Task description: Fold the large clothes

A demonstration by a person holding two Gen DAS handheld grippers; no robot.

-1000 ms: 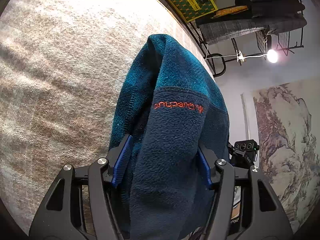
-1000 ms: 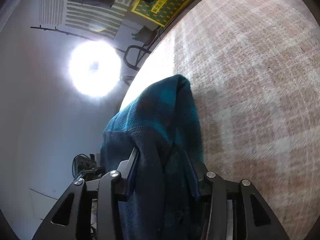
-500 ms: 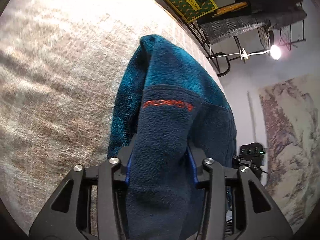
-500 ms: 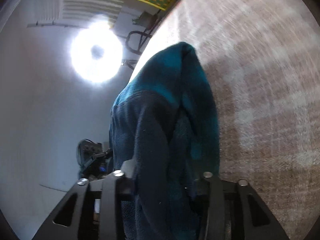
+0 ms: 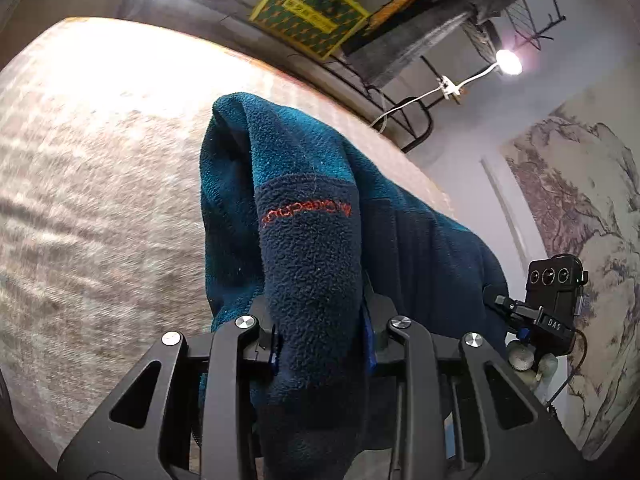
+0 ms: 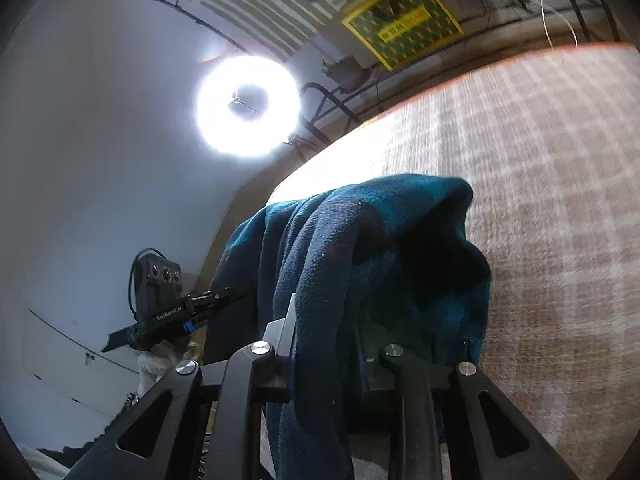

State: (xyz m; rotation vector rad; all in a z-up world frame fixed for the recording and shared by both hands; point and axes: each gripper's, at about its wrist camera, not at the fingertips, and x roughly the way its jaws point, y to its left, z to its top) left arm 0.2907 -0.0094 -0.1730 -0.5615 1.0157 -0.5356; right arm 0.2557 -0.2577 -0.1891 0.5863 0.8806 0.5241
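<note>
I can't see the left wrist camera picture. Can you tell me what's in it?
A blue fleece top with red stitched lettering is bunched between the left gripper, whose jaws are closing on it. Behind lies a beige woven table surface, and a lamp shines at the top right.

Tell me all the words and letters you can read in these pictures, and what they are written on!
"GenRobot.AI": white letters on the black camera device, right wrist view.
"DAS": white letters on the black camera device, left wrist view.
Orange stitched word on the blue fleece: upside down, too distorted to read.
Yellow strip of print on the green and yellow sign: too small and blurred to read.
</note>
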